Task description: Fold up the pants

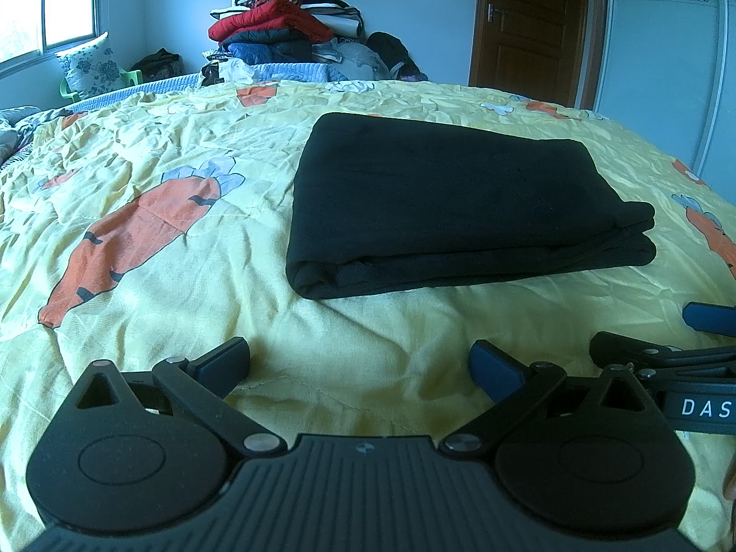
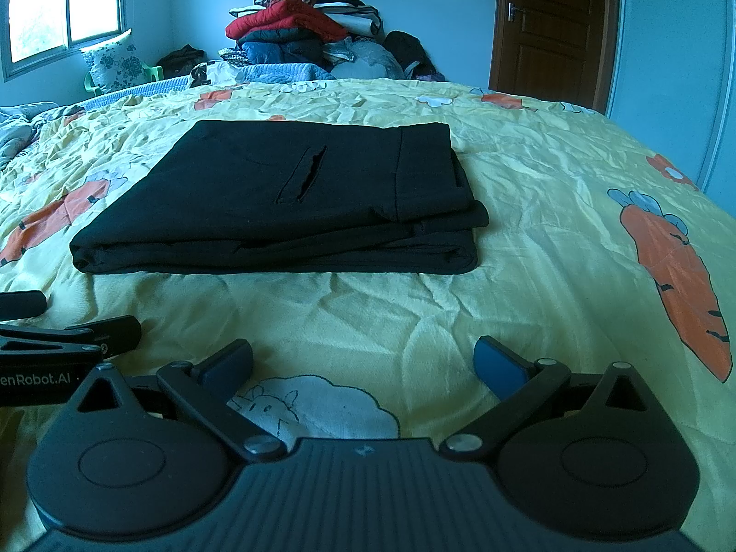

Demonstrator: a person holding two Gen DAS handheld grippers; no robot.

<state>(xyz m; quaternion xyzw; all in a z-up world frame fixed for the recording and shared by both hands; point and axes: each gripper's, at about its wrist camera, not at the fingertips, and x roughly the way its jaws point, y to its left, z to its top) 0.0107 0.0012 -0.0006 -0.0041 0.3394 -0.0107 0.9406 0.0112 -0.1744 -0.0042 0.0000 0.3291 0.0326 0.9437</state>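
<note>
Two tongs in view, both low over the bedspread [image 1: 368, 322] and short of the pants [image 1: 441, 202], side by side. Left tongs [image 1: 361, 361]: spread wide, nothing between the pads. Right tongs [image 2: 363, 361]: likewise wide and empty. Pants: black, stacked in several layers as a flat rectangle on the bed, well ahead of both tools, touched by neither; slit pocket [image 2: 303, 175] facing up. Judged: folding done or nearly done, tools pulled clear to leave the stack undisturbed. Bedspread: yellow, carrot print [image 2: 676, 276], wrinkled. Pile of clothes [image 1: 285, 18] and door [image 1: 533, 23] at the far wall.

Legible writing: "DAS" on the right tool's body at the edge of the left view; "enRobot.AI" on the left tool's body in the right view, both cut off by the frame.
</note>
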